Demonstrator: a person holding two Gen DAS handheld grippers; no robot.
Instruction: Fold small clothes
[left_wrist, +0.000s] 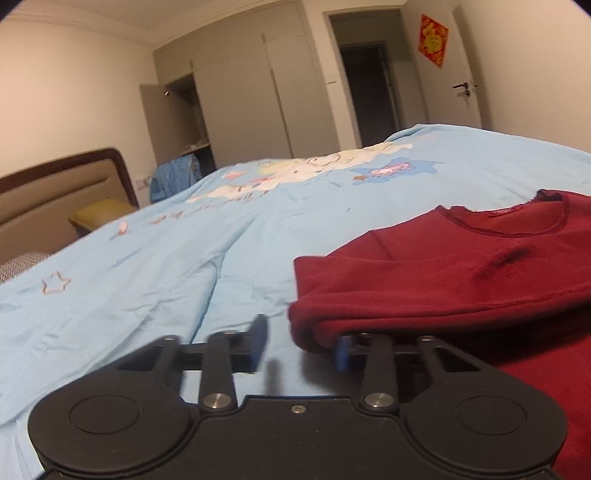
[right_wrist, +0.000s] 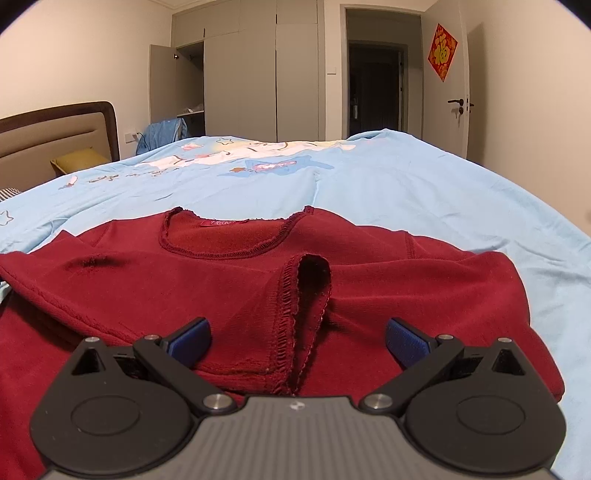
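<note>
So the bed (right_wrist: 406, 184) takes up most of both views, covered in a light blue cartoon-print sheet with stars. Behind it, across the top of the frame, there's a grey wardrobe (right_wrist: 240, 74) with one door open at the upper left, a dark doorway (right_wrist: 375, 88) top centre-right, and a white door with a red square decoration (right_wrist: 442, 51) at the upper right. The headboard (right_wrist: 59, 129) sits at the left edge with a yellowish pillow (right_wrist: 79, 160) right by it.

The dark red shirt (right_wrist: 221, 280) is spread on the sheet, filling the lower half of the right wrist view, neckline facing away, with a sleeve folded in across the body so its cuff (right_wrist: 312, 273) opening lands mid-frame. In the left wrist view the shirt sits at the lower right, its folded edge hanging over one finger.

The right gripper (right_wrist: 297, 343) is spread wide open at the bottom centre, blue pads either side of that sleeve cuff, not clamping anything. The left gripper (left_wrist: 301, 347) is at the bottom centre of its view, parted about halfway, one pad over bare sheet and the other tucked just under the shirt's edge, nothing pinched. That view is a bit blurry.
</note>
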